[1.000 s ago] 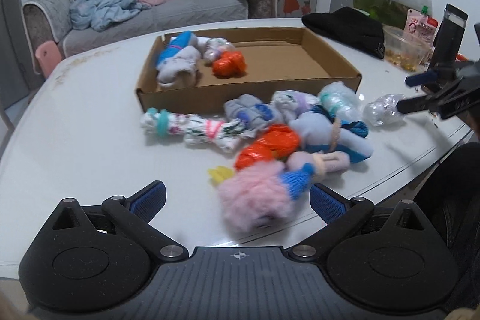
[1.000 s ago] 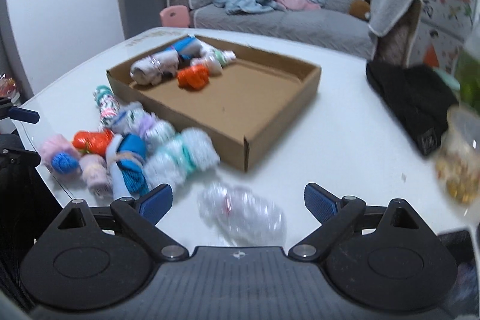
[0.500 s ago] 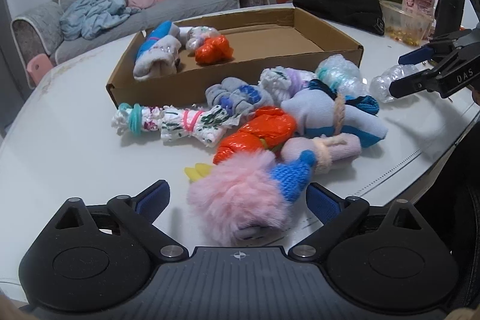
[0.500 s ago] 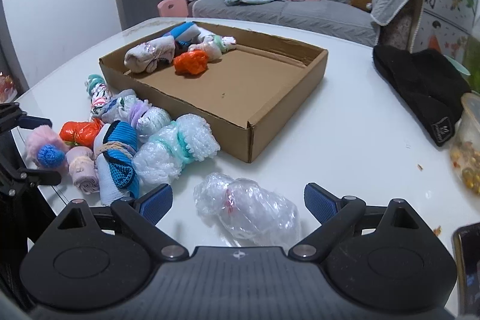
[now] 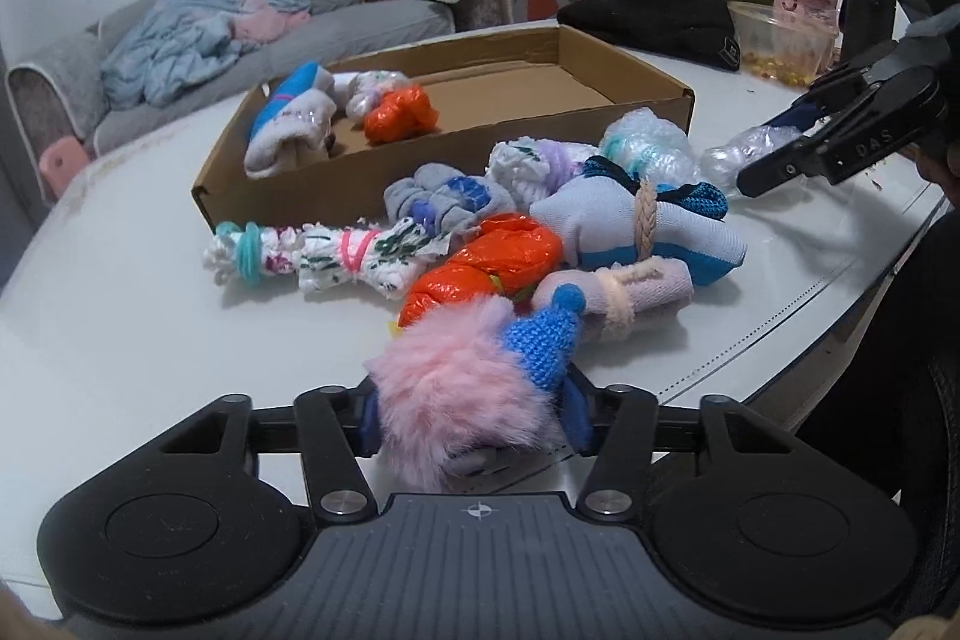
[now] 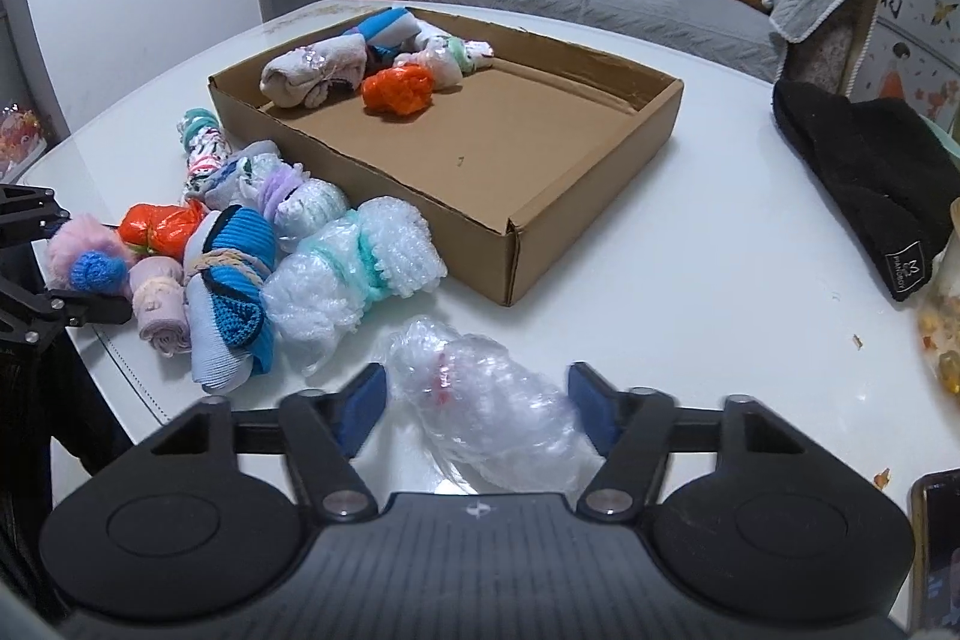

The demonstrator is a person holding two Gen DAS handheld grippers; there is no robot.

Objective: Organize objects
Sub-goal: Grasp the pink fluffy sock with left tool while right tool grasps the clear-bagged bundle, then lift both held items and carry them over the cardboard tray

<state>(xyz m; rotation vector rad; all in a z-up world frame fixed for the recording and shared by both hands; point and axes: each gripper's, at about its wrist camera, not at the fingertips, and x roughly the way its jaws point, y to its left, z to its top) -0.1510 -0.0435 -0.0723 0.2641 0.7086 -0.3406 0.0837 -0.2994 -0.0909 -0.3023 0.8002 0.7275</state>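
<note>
Pickup is the step in hand, on both sides at once: the left gripper [image 5: 471, 415] has its jaws closing around the fluffy pink bundle [image 5: 462, 388] with the blue knit tip, and the blue pads appear to press into the fur on either side, while the right gripper [image 6: 477, 403] has its jaws closing on the clear plastic bundle [image 6: 486, 400], whose crinkled film fills the gap between the pads and seems to touch both. Both bundles lie on the white worktop [image 5: 120, 316] at its near edge, outside the cardboard box [image 6: 522, 160]. The box sits further back on the worktop and holds 3 or so rolled items in its far-left corner, among them an orange bundle [image 6: 399, 91]; most of its floor is bare. A heap of other tied rolls lies between the 2 grippers and the box: a blue and white sock roll [image 5: 648, 226], another orange plastic roll [image 5: 480, 268], a bubble-wrap roll with a teal band [image 6: 354, 268]. The next move probably calls for lifting each bundle clear of the heap and over the box wall, then releasing onto the free floor. Both items look soft and squashy, so the grip may sink in and the slick film could slip.
</note>
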